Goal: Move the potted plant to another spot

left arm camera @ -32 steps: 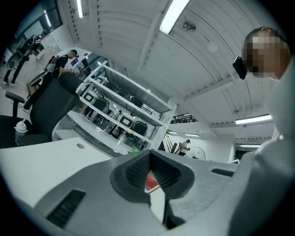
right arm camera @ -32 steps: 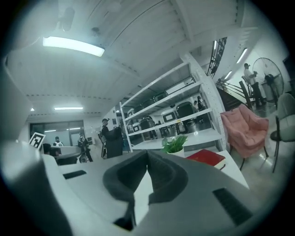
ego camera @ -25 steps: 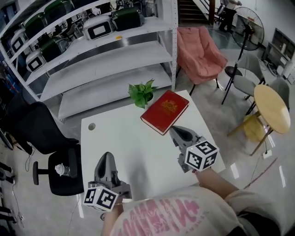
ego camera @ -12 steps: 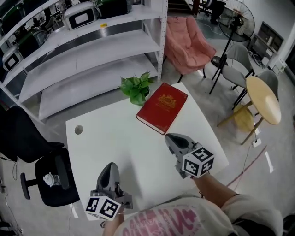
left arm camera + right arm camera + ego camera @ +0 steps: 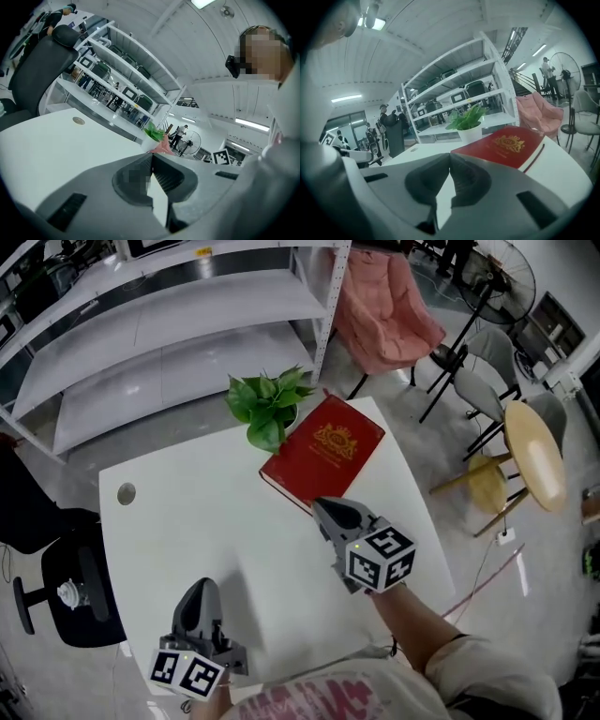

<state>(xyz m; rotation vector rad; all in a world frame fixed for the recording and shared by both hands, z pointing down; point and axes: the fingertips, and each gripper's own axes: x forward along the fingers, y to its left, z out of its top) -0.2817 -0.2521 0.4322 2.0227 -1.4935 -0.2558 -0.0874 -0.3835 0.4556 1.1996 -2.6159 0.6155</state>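
While both claws hover low over the white bench (image 5: pixel 187 512), pressed together and pinching nothing, the move ahead appears not yet begun. The right claw (image 5: pixel 330 512) is shut tip to tip with only bare benchtop showing under it in its own view (image 5: pixel 450 157). It points up the bench at the near corner of a red book (image 5: pixel 322 451), which lies flat with its long axis running diagonally from near left to far right. Beyond that book, ahead and a little to the left of the right claw, stands the potted plant (image 5: pixel 265 407), upright at the bench's far edge. Its leaves overlap the book's far left side, and whether pot and cover touch cannot be told. The right gripper view shows the small white pot (image 5: pixel 469 135) rising just behind the book (image 5: pixel 506 145), holding a spray of green leaves, with its soil hidden. The left claw (image 5: pixel 200 589), likewise closed and empty in its own view (image 5: pixel 151 155), hangs at the near left corner, well apart from the plant (image 5: pixel 153 132). A wide stretch of bare bench and a round cable hole (image 5: pixel 126 492) lie off to its far left. By this layout the right claw is the nearer, though it would likely need to open and reach over or around the book to take the pot. Behind the bench stands a white shelf unit (image 5: pixel 169 324), its lower tiers bare in the head view.
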